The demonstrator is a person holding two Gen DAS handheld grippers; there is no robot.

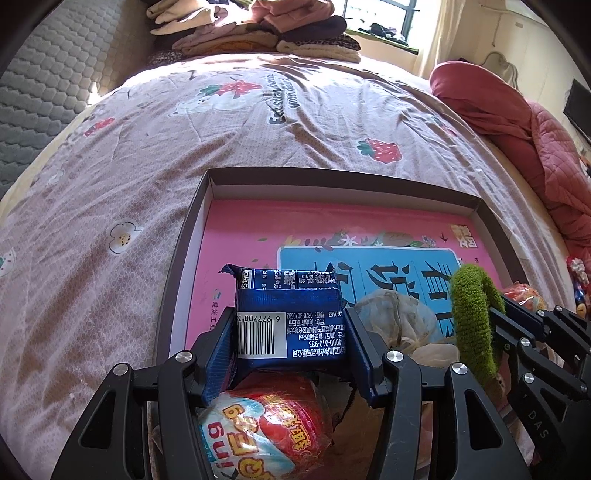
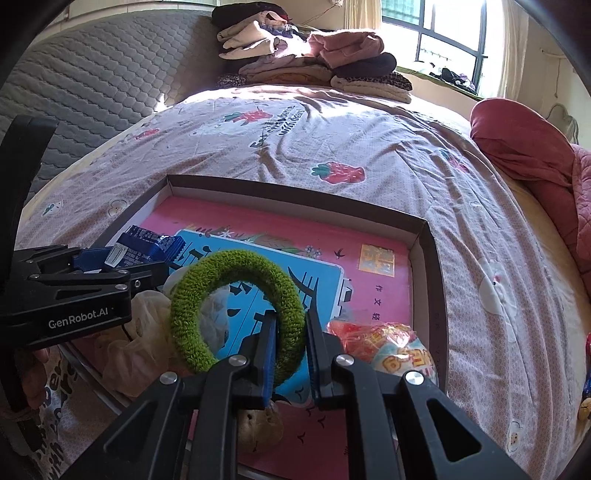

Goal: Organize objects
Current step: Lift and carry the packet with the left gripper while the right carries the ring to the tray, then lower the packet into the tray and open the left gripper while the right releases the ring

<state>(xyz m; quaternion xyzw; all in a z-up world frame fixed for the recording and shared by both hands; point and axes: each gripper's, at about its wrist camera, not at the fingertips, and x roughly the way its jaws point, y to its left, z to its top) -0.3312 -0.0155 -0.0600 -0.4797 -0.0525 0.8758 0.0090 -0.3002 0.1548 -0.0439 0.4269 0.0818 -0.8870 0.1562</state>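
A shallow dark box [image 1: 484, 218] [image 2: 432, 258] lies on the bed with a pink book [image 1: 251, 221] [image 2: 369, 291] flat inside it. My left gripper [image 1: 291, 328] [image 2: 122, 258] is shut on a blue snack packet [image 1: 291, 321] [image 2: 147, 245], held above the box's left part. My right gripper [image 2: 290, 325] [image 1: 491, 314] is shut on a fuzzy green ring [image 2: 236, 306] [image 1: 472, 317], which stands upright over the book. Below the packet lies a red and blue wrapped snack [image 1: 266, 424] [image 2: 391, 350]. A crumpled clear bag [image 1: 399, 317] [image 2: 147, 332] sits between the grippers.
The bed has a pink strawberry-print sheet [image 1: 110, 184] [image 2: 369, 147]. Folded clothes [image 1: 258, 29] [image 2: 314, 62] are stacked at its far end, and a red quilt [image 1: 517, 122] [image 2: 535, 158] is bunched on the right. A grey padded headboard [image 2: 92, 74] stands at left.
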